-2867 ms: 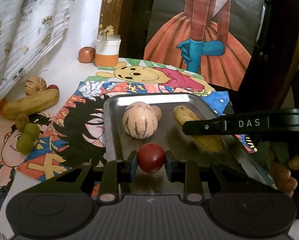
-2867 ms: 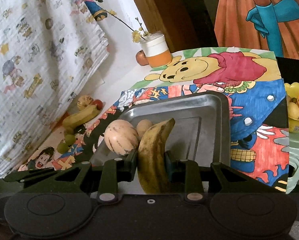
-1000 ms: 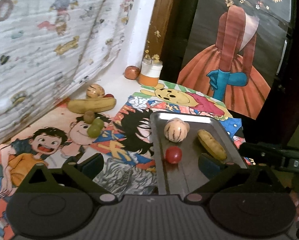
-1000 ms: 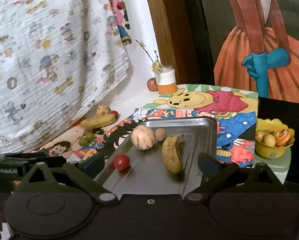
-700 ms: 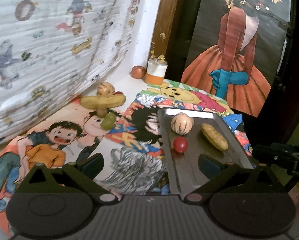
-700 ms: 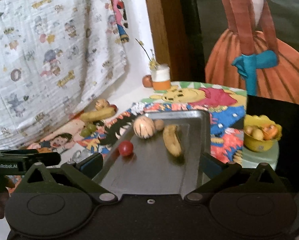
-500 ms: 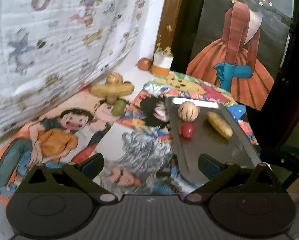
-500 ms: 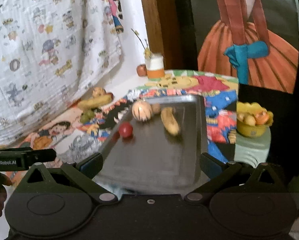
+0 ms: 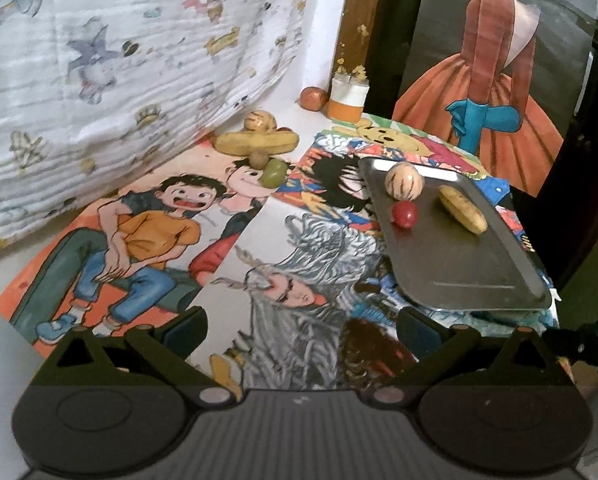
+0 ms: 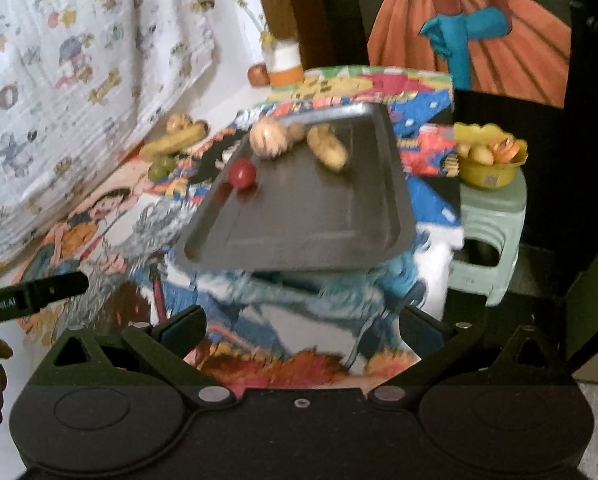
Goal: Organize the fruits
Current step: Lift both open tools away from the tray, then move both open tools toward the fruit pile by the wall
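L gripper [image 9: 301, 332]: jaws wide apart, empty, over cartoon mat [image 9: 139, 236]. Loose banana [image 9: 257, 143] + green grapes [image 9: 274, 173] at 11 o'clock. Tray [image 9: 459, 268] at 1 o'clock w/ red tomato [image 9: 404, 213], striped melon [image 9: 404, 181], banana [image 9: 462, 214]. R gripper [image 10: 301, 330]: spread, empty; tray at 12.

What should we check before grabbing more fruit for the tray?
1. Left gripper open and empty: ok.
2. Right gripper open and empty: ok.
3. Red tomato, striped melon and banana lying on the tray: ok.
4. Free room on the tray's near half: ok.
5. All fruit on the tray: not ok; the second banana and green grapes wait on the mat.
6. Tray lying flat: cannot tell.
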A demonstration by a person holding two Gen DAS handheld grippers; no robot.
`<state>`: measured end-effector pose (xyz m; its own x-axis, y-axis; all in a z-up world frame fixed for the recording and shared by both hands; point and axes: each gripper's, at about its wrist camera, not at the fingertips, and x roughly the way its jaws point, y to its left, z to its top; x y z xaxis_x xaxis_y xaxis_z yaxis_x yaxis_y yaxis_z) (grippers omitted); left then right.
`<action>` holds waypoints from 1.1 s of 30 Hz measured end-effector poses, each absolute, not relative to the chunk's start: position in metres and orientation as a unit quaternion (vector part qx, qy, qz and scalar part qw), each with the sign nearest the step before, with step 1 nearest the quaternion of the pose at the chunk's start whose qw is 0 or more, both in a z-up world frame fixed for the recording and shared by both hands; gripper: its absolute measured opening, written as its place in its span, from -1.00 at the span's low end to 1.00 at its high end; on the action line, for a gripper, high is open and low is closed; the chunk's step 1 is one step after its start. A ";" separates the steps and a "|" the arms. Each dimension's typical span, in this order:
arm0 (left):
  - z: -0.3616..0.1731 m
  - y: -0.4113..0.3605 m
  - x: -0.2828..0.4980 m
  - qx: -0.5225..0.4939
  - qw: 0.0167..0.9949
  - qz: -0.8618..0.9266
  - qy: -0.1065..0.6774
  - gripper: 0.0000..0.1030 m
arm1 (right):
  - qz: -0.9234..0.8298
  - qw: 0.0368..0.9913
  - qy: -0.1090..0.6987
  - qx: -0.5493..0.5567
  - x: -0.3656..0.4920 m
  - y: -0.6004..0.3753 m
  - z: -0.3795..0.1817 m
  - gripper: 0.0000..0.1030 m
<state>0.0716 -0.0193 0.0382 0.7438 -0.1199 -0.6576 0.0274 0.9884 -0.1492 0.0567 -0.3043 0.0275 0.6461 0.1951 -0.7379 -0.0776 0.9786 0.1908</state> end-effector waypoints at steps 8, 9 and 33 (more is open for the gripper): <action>0.035 -0.003 0.067 -0.070 0.927 -0.020 0.367 0.99 | 0.115 0.892 0.435 0.029 0.058 -0.273 0.024 0.99; 0.034 -0.001 0.067 -0.071 0.927 -0.017 0.369 0.99 | 0.120 0.891 0.437 0.024 0.059 -0.269 0.024 0.99; 0.027 0.042 0.091 -0.094 0.917 0.032 0.387 0.99 | 0.164 0.885 0.435 -0.020 0.098 -0.230 0.027 0.99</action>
